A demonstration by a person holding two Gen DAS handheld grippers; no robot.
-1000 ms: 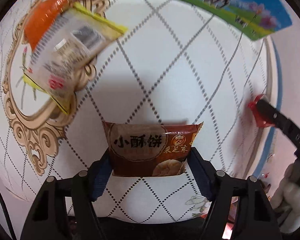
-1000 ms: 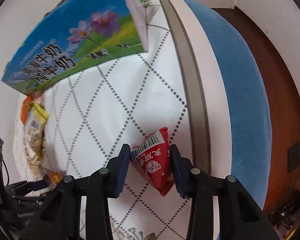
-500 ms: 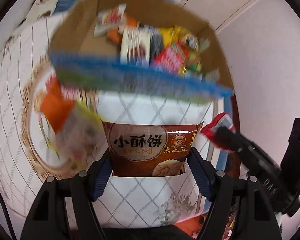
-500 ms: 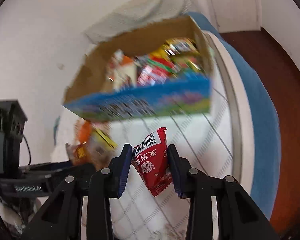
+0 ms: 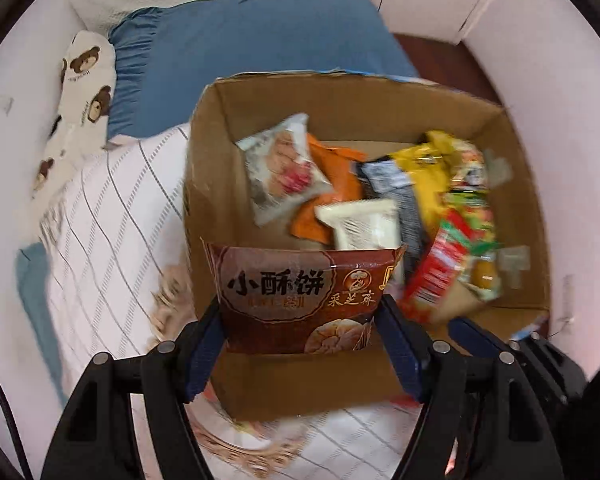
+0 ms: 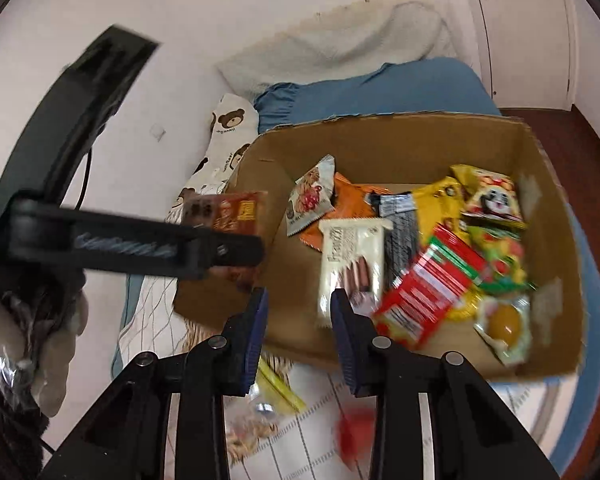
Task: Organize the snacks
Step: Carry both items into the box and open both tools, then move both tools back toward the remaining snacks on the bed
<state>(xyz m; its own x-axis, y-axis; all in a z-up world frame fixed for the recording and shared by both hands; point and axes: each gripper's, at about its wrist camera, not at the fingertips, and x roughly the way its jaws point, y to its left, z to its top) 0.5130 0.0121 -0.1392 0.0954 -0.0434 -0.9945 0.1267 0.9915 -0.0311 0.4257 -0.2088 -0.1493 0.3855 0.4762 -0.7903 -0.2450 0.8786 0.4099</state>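
My left gripper (image 5: 300,316) is shut on a brown pastry packet (image 5: 300,296) and holds it over the near wall of an open cardboard box (image 5: 208,152). The box holds several snack packets. In the right wrist view the left gripper (image 6: 236,248) shows with that brown packet (image 6: 224,212) at the box's left wall (image 6: 252,176). My right gripper (image 6: 298,308) is open and empty above the box's near edge. A blurred red packet (image 6: 354,434) is below it, over the quilt outside the box.
The box stands on a white quilted bed cover (image 5: 100,216). A blue pillow (image 5: 240,40) and a bear-print pillow (image 5: 80,92) lie behind it. A clear snack bag with yellow trim (image 6: 260,412) lies on the quilt near the box. A white door (image 6: 516,28) is at the far right.
Both grippers rose and moved over the box, so its inside now shows. The right gripper opened and the red packet left it, now blurred below. The left still holds the brown packet.
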